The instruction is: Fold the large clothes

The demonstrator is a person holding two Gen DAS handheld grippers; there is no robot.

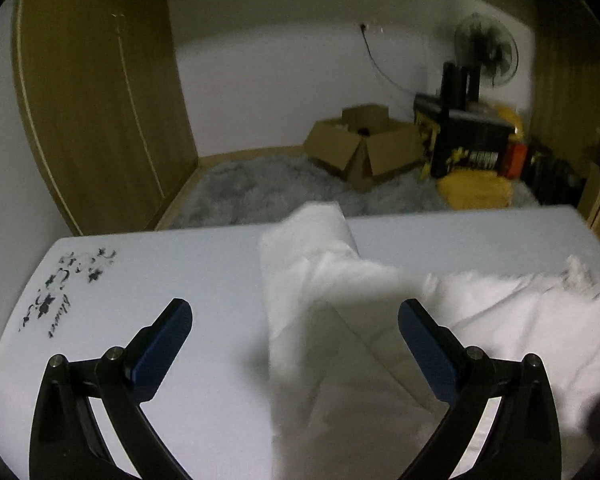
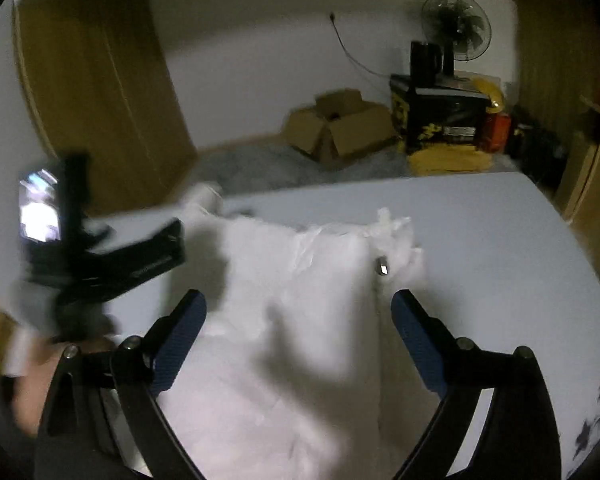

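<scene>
Your left gripper [image 1: 296,320] hovers low over the white table [image 1: 160,280], jaws spread wide and holding nothing, above the left edge of the white garment [image 1: 340,300] lying rumpled on the table. Your right gripper [image 2: 298,312] is likewise splayed and empty over the garment, beside its zipper pull [image 2: 382,267].

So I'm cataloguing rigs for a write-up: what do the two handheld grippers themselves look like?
Both are alike: the left gripper and the right gripper have black linkage arms joined by silver pivot bolts, ending in flat dark-blue finger pads. In the right wrist view the left unit's black body shows blurred, with white lettering too smeared to read and a bright lit panel. No cables are visible.
</scene>
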